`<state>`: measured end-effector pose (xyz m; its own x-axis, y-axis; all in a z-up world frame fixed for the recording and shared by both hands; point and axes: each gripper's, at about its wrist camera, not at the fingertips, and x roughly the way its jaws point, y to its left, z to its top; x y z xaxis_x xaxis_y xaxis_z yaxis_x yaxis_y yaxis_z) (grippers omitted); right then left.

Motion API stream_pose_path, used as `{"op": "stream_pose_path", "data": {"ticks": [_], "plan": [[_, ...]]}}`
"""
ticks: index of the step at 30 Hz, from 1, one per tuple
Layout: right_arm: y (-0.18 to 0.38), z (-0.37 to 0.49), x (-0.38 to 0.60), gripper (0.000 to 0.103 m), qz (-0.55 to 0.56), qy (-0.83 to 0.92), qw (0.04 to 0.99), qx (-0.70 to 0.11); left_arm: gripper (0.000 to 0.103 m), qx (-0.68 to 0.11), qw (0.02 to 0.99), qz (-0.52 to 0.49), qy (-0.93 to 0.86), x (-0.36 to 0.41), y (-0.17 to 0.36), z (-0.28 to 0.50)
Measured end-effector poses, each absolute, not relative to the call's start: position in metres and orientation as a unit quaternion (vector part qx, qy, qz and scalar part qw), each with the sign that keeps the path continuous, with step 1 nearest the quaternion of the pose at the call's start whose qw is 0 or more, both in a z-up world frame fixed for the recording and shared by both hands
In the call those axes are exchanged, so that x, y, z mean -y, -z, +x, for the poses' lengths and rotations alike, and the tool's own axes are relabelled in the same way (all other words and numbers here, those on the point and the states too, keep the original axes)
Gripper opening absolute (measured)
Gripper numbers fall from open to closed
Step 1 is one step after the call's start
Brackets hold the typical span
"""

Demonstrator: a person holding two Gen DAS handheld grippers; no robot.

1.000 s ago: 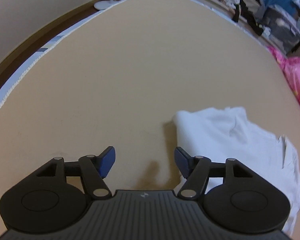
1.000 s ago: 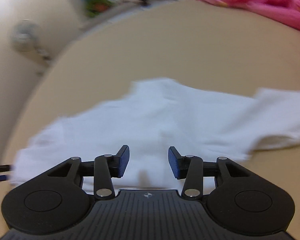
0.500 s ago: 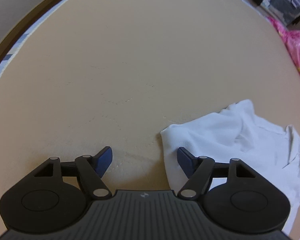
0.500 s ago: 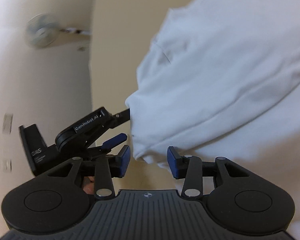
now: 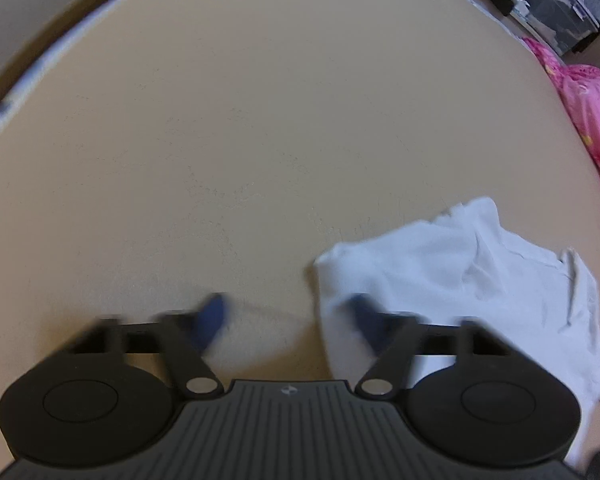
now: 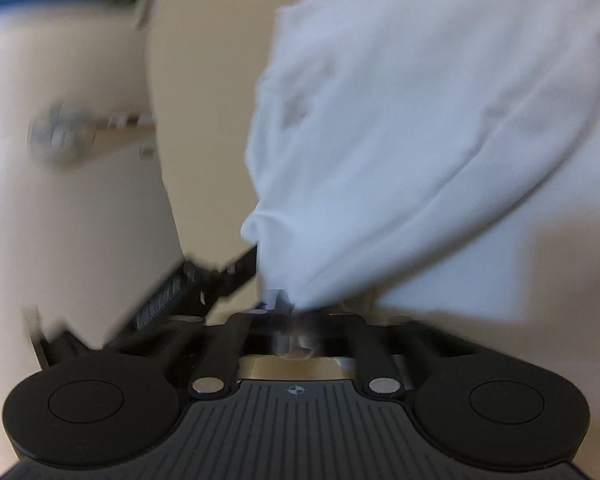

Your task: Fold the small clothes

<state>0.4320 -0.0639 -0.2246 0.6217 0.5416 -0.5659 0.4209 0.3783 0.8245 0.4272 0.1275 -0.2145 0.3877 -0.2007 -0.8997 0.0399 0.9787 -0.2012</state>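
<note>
A small white garment (image 5: pixel 452 272) lies crumpled on the beige surface (image 5: pixel 240 120), low right in the left wrist view. My left gripper (image 5: pixel 286 318) is open, its blue fingers straddling the garment's left corner, the right finger over the cloth. In the right wrist view the white garment (image 6: pixel 420 120) fills the upper right. My right gripper (image 6: pixel 294 328) is shut on a pinched corner of it. The left gripper (image 6: pixel 204 284) shows there, touching the same corner from the left. The view is blurred.
A pink fabric pile (image 5: pixel 588 120) lies along the surface's right edge. Boxes and dark clutter (image 5: pixel 548 0) stand beyond the far right edge. The surface's white edge (image 5: pixel 40 64) curves along the left, with floor beyond.
My right gripper has closed on the garment's corner and both views now blur with motion. The left gripper has shifted slightly and stays open at that corner.
</note>
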Motion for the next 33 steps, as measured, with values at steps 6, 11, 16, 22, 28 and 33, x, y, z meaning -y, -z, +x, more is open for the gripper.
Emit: {"op": "stream_pose_path", "data": {"ticks": [6, 11, 16, 22, 28, 33], "plan": [[0.221, 0.407, 0.050, 0.006, 0.452, -0.093, 0.772, -0.437, 0.000, -0.505, 0.861, -0.059, 0.016, -0.118, 0.200, 0.434], [0.233, 0.398, 0.058, 0.007, 0.415, -0.101, 0.799, -0.424, 0.032, -0.528, 0.842, -0.103, 0.049, -0.139, 0.203, 0.429], [0.237, 0.405, 0.064, 0.007, 0.445, -0.102, 0.787, -0.414, 0.082, -0.491, 0.852, -0.146, 0.110, -0.162, 0.203, 0.393], [0.234, 0.415, 0.071, 0.007, 0.463, -0.093, 0.783, -0.404, 0.085, -0.481, 0.856, -0.109, 0.153, -0.143, 0.204, 0.385], [0.228, 0.424, 0.068, 0.007, 0.431, -0.090, 0.802, -0.403, 0.007, -0.495, 0.865, -0.030, 0.075, -0.094, 0.214, 0.405], [0.238, 0.395, 0.070, 0.005, 0.369, -0.099, 0.813, -0.439, 0.007, -0.498, 0.865, -0.032, 0.046, -0.088, 0.215, 0.419]]}}
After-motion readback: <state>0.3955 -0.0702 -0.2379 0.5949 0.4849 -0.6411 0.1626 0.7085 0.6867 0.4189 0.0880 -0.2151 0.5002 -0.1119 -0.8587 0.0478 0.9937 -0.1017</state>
